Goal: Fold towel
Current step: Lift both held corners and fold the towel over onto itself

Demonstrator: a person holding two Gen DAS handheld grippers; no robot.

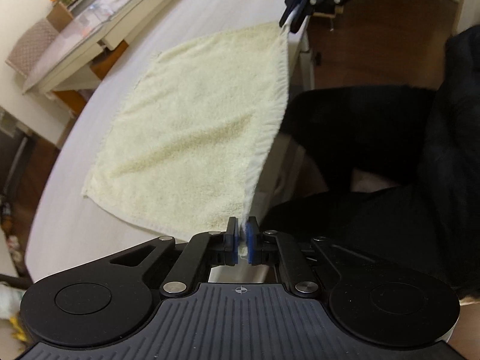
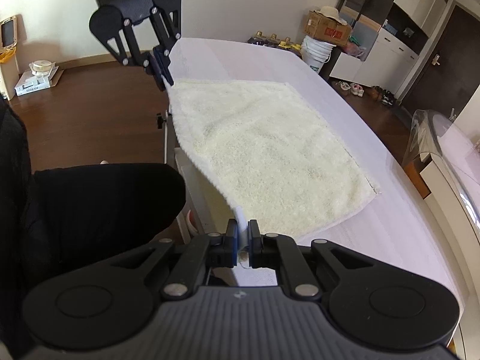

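Observation:
A cream towel lies on the white table, its near edge lifted off the surface. My left gripper is shut on one near corner of the towel. My right gripper shows at the top of the left wrist view, shut on the other near corner. In the right wrist view the towel spreads over the table; my right gripper pinches its corner, and my left gripper holds the far one. The edge between them hangs taut above the table's edge.
The person's dark-clothed legs sit beside the table's near edge. A glass-topped side table stands past the far side. A white bucket, boxes and shoes lie at the room's far end. Brown wooden floor surrounds the table.

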